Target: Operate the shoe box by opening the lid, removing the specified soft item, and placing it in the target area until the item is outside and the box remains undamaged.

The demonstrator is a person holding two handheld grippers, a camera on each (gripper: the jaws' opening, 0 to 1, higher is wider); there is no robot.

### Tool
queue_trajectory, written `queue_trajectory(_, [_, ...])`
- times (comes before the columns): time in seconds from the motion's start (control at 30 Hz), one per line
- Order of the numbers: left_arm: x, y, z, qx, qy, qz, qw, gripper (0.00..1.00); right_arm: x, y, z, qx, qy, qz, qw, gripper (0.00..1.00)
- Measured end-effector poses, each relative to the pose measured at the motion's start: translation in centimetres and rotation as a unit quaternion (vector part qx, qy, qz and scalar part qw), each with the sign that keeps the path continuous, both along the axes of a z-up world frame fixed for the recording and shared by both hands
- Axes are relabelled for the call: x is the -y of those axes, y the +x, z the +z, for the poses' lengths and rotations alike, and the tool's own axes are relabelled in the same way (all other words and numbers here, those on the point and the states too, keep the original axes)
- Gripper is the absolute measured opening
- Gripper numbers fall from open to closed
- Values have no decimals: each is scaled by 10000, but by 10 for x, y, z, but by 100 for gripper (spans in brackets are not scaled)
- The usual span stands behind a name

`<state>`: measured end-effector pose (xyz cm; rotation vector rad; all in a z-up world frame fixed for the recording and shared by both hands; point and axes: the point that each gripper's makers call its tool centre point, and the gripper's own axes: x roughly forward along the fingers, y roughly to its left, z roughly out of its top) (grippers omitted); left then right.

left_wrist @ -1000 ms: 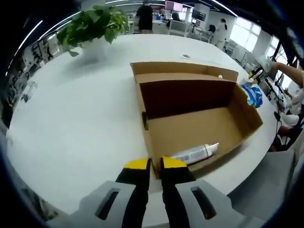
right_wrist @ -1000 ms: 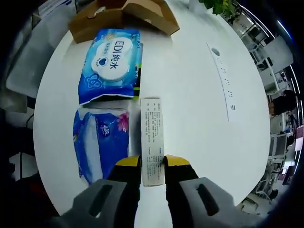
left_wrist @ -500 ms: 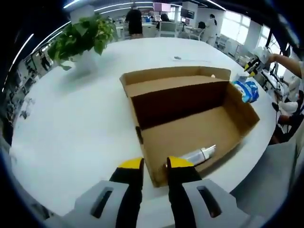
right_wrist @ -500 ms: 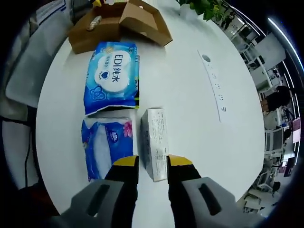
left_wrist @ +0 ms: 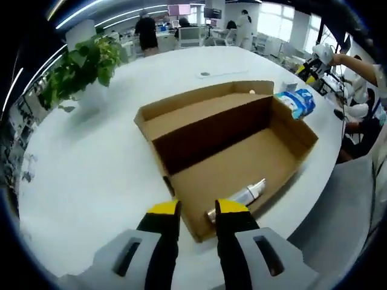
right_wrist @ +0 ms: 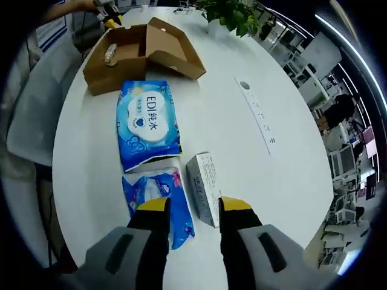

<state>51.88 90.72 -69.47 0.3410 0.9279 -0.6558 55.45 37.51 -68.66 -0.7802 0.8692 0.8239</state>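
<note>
Now both tongs gape: left tongs point(left_wrist: 198, 211) at shoe box point(left_wrist: 242, 158), right tongs point(right_wrist: 194, 208) over white carton point(right_wrist: 204, 186)

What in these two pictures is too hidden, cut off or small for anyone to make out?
- Left gripper view: the tube in the shoe box has one end hidden behind the box's near wall; its label is too blurred to read.
- Left gripper view: the blue pack beyond the box has print too small to read.
- Right gripper view: the small print on the white carton is illegible.
- Right gripper view: the lower blue pack is partly covered by the right gripper.
</note>
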Motion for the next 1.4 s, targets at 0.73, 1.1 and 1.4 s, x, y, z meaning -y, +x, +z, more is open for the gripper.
queue_trajectory(0.73, [44,-5,-26,-718,731,-2500,9628,34,-50,-59,43,564,1398,-1117,9822,63])
queue_trajectory(1.1, [55,-12,-43,-1092,1095,-3482,9246,40,-79,-94,52,606,2117,-1576,9626,74])
queue_trajectory(1.4, [59,-13,-55,-1293,1249,-3913,9025,41,-95,-118,59,606,2357,-1724,9545,78])
